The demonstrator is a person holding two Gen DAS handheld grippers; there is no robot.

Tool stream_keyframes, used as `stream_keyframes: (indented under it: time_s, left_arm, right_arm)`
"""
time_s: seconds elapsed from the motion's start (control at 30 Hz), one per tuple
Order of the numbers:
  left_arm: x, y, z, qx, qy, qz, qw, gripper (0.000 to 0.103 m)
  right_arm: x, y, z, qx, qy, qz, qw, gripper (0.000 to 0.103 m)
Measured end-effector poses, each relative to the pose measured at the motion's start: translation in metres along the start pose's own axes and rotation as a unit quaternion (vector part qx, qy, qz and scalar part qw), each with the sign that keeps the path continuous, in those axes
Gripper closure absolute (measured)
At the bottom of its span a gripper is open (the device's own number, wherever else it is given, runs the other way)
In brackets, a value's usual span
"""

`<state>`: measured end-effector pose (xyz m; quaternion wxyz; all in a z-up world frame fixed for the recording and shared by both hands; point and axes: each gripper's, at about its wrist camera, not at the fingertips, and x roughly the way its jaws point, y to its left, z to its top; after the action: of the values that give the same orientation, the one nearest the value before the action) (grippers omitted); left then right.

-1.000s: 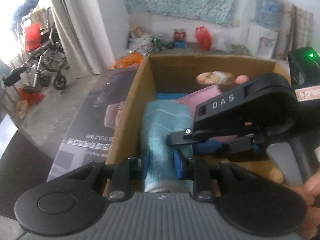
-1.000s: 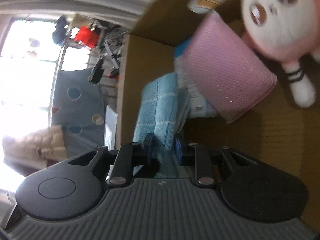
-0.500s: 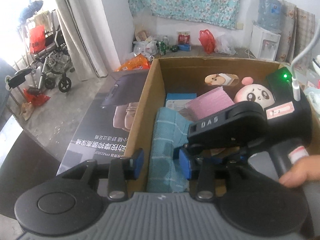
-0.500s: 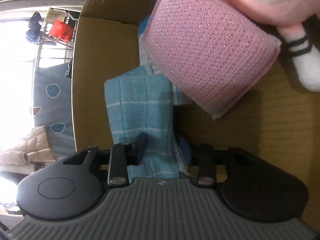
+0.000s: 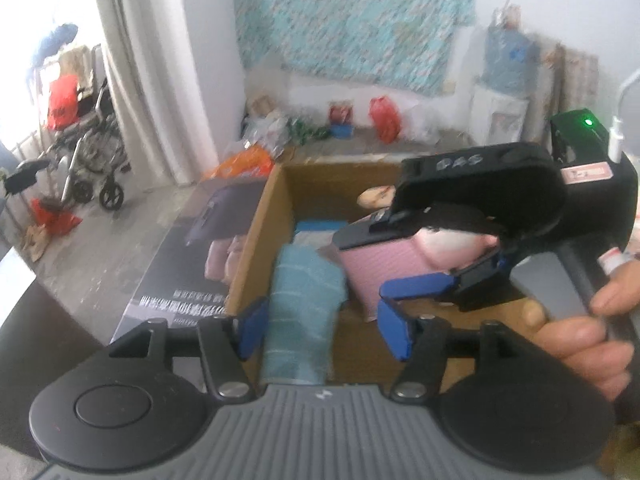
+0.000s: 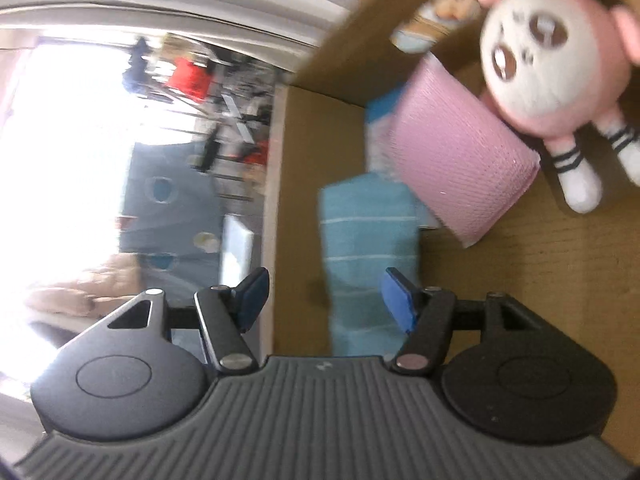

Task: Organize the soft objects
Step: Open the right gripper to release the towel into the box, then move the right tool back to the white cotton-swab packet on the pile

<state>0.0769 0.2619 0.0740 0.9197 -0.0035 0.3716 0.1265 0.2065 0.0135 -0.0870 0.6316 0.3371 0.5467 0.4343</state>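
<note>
My left gripper [image 5: 324, 326] is spread wide and holds nothing. The blue towel [image 5: 302, 316] lies between its blue pads [image 5: 251, 326], but I can't tell if they touch it. My right gripper [image 6: 326, 300] is spread wide too, and it hangs over the same towel with nothing in it. From the left camera I see its black body with the letters "DAS" on it. There is also a small pink label, but it is too blurry to read.

The towel lies along the left wall of the cardboard box [image 5: 256, 236]. Just past it sits the pink cloth [image 6: 460, 160], leaning on the towel's far end. The pink doll [image 6: 548, 64] lies on the far right. There is bare brown box floor to the right of the towel.

Beyond the box is a gray floor, a wheelchair [image 5: 90, 148] by the curtain and a flowery cloth [image 5: 352, 20] on the wall.
</note>
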Motion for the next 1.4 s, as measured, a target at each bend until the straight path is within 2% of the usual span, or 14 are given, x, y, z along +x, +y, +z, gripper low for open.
stream_keyframes:
  time_s: [0.07, 0.17, 0.3, 0.4, 0.5, 0.67, 0.8, 0.93, 1.03, 1.23, 1.4]
  left_arm:
    - [-0.020, -0.010, -0.005, 0.006, -0.026, -0.021, 0.9994, 0.025]
    - [-0.045, -0.031, -0.013, 0.018, -0.048, -0.059, 0.9969, 0.017]
    - [-0.066, -0.064, -0.028, 0.033, -0.054, -0.127, 0.9899, 0.014]
    - [-0.077, -0.092, -0.037, 0.048, -0.057, -0.167, 0.9832, 0.014]
    - [-0.084, -0.120, -0.045, 0.068, -0.064, -0.200, 0.9753, 0.012]
    - [-0.078, -0.171, -0.055, 0.109, -0.074, -0.216, 0.9675, 0.012]
    - [-0.068, -0.215, -0.067, 0.124, -0.062, -0.250, 0.9581, 0.011]
    - [-0.055, -0.256, -0.078, 0.146, -0.057, -0.276, 0.9482, 0.011]
    - [-0.039, -0.286, -0.082, 0.160, -0.054, -0.280, 0.9452, 0.012]
    - [-0.009, -0.322, -0.082, 0.171, -0.039, -0.288, 0.9416, 0.013]
    - [0.011, -0.339, -0.078, 0.172, -0.024, -0.293, 0.9401, 0.026]
  right_arm:
    - [-0.035, 0.001, -0.008, -0.010, -0.015, 0.041, 0.999, 0.033]
    - [-0.089, -0.006, -0.027, -0.030, -0.032, 0.091, 0.995, 0.027]
    - [-0.176, -0.034, -0.054, -0.054, -0.066, 0.117, 0.989, 0.023]
    - [-0.243, -0.069, -0.070, -0.052, -0.117, 0.117, 0.985, 0.022]
    - [-0.308, -0.099, -0.087, -0.045, -0.179, 0.087, 0.979, 0.021]
    - [-0.384, -0.144, -0.116, -0.019, -0.278, 0.029, 0.960, 0.019]
    - [-0.398, -0.171, -0.131, -0.009, -0.323, -0.033, 0.946, 0.019]
    - [-0.390, -0.201, -0.132, 0.010, -0.335, -0.066, 0.940, 0.019]
    - [-0.378, -0.213, -0.122, 0.019, -0.336, -0.090, 0.937, 0.019]
    - [-0.368, -0.243, -0.107, 0.046, -0.336, -0.109, 0.934, 0.020]
    - [-0.368, -0.252, -0.094, 0.055, -0.333, -0.107, 0.935, 0.026]
